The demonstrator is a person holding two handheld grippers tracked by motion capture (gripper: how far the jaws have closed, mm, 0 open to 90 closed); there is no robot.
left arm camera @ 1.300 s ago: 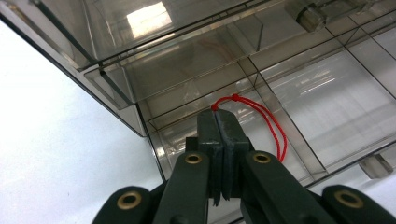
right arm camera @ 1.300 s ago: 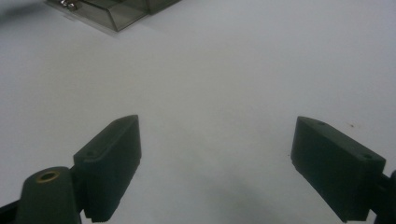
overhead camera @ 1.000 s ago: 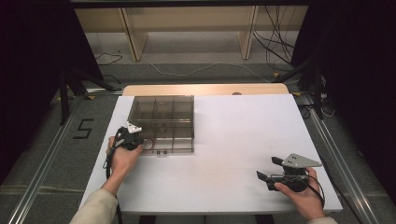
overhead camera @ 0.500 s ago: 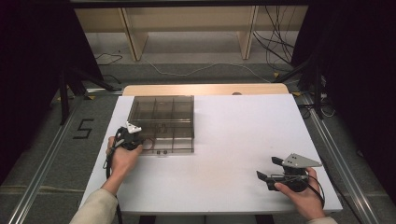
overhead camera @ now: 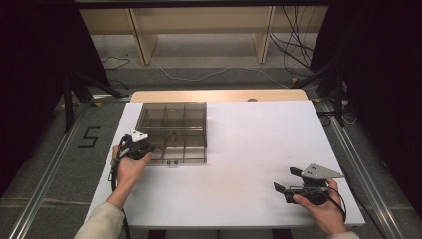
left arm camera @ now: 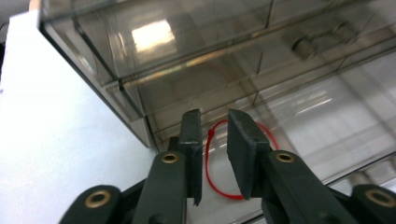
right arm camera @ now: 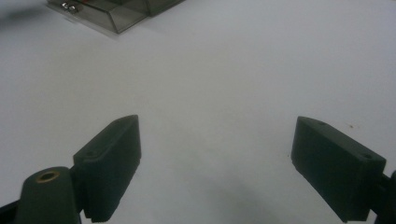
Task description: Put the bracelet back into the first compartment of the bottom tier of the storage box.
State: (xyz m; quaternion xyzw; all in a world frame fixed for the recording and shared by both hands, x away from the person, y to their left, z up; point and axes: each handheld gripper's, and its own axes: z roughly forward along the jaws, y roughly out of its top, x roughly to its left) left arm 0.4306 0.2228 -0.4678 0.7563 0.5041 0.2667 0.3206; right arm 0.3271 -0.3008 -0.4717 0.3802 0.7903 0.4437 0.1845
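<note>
A clear smoky plastic compartment box (overhead camera: 173, 131) sits on the white table (overhead camera: 249, 149), toward the far left part of the surface. The left gripper (overhead camera: 141, 148) is held by the left hand (overhead camera: 130, 167) at the box's near left corner. In the left gripper view its jaws are nearly closed with a narrow gap between them, poised over a red rubber band (left arm camera: 219, 161) lying in the box's near corner compartment; whether they actually pinch the band cannot be told. The right gripper (overhead camera: 283, 181) rests well apart from the box, near the table's near right edge, jaws spread wide and holding nothing.
</note>
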